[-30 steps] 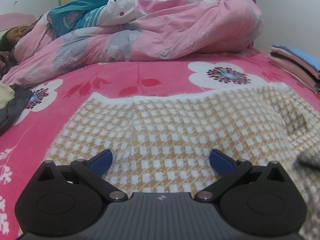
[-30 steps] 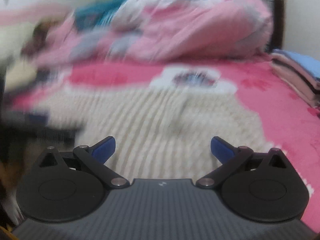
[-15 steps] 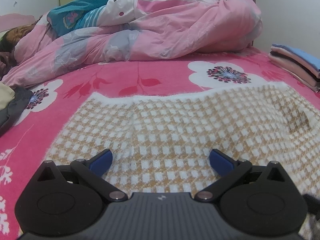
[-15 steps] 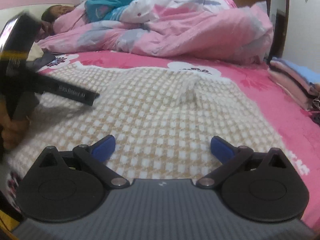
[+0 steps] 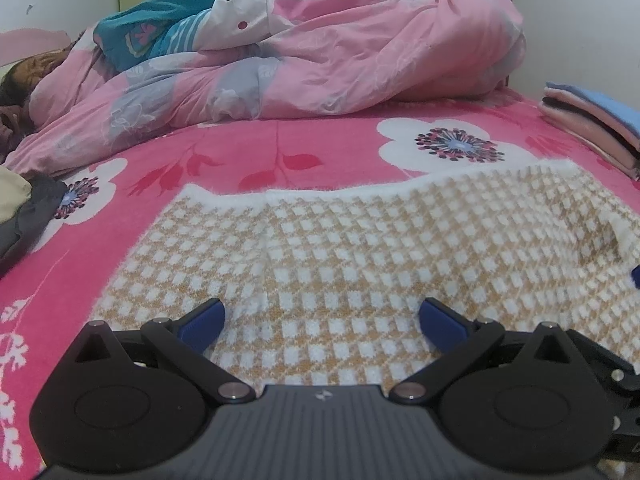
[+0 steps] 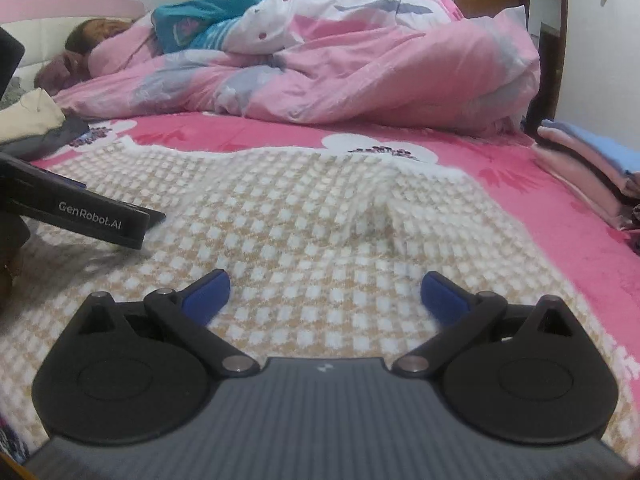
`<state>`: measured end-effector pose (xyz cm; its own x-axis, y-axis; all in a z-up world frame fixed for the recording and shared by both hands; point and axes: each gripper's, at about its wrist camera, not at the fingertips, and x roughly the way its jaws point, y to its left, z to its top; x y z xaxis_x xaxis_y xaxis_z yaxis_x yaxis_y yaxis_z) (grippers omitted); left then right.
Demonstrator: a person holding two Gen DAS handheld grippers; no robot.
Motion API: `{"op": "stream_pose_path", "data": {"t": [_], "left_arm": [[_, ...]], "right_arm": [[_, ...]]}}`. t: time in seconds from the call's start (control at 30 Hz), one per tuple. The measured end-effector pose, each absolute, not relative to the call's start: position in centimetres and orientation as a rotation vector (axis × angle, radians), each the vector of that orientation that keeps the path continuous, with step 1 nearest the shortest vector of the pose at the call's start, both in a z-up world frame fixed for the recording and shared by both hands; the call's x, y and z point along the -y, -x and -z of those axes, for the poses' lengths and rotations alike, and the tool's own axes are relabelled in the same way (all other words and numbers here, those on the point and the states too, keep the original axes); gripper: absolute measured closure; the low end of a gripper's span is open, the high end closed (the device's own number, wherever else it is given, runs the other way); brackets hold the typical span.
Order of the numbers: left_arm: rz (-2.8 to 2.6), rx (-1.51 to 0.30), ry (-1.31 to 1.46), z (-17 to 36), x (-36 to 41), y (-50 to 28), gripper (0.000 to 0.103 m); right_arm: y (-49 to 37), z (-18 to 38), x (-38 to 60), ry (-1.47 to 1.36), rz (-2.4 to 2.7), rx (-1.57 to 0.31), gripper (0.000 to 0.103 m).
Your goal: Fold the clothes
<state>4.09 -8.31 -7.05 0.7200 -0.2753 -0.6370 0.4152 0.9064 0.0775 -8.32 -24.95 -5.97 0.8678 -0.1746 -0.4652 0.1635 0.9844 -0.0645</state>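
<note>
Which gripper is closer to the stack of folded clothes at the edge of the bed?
Right. The right gripper hovers over the checked garment on the side nearer the folded stack; the left gripper is over the garment's far side, beyond the right.

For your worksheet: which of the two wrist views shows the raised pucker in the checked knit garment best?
The right wrist view: the pucker rises mid-frame on the checked garment, with its shadowed fold clear. The left wrist view shows only a small crease at the garment's right edge, partly cut off.
</note>
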Motion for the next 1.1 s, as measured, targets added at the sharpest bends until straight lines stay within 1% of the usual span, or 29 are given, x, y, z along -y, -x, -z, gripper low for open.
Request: {"op": "stream_pose_path", "data": {"t": [0.3, 0.5, 0.63, 0.77, 0.9, 0.97, 1.1], "left_arm": [[0.374, -0.683, -0.229, 6.7, 8.5, -4.1, 0.0], [0.351, -0.698, -0.214, 5.5, 6.8, -2.9, 0.0], [0.326, -0.669, -0.289, 4.8, 6.5, -0.6, 0.0], [0.331, -0.659, -0.222, 4.2, 4.4, 2.8, 0.0], [0.314, -0.754, -0.184, 4.9, 2.0, 6.6, 0.0], [0.365, -0.772, -0.116, 4.9, 0.4, 8.9, 0.0], [0.329, -0.817, -0.093, 6.1, -1.7, 11.0, 0.0]], "right_arm": [[8.1, 5.7, 25.1, 0.023, 0.17, -0.503, 0.001], [8.1, 5.9, 25.2, 0.023, 0.167, -0.494, 0.001], [8.0, 6.0, 25.1, 0.023, 0.168, -0.491, 0.001], [8.1, 6.0, 25.1, 0.022, 0.17, -0.489, 0.001], [8.1, 6.1, 25.0, 0.022, 0.172, -0.488, 0.001], [8.1, 6.1, 24.9, 0.023, 0.174, -0.486, 0.001], [8.1, 6.1, 24.9, 0.023, 0.177, -0.485, 0.001]]}}
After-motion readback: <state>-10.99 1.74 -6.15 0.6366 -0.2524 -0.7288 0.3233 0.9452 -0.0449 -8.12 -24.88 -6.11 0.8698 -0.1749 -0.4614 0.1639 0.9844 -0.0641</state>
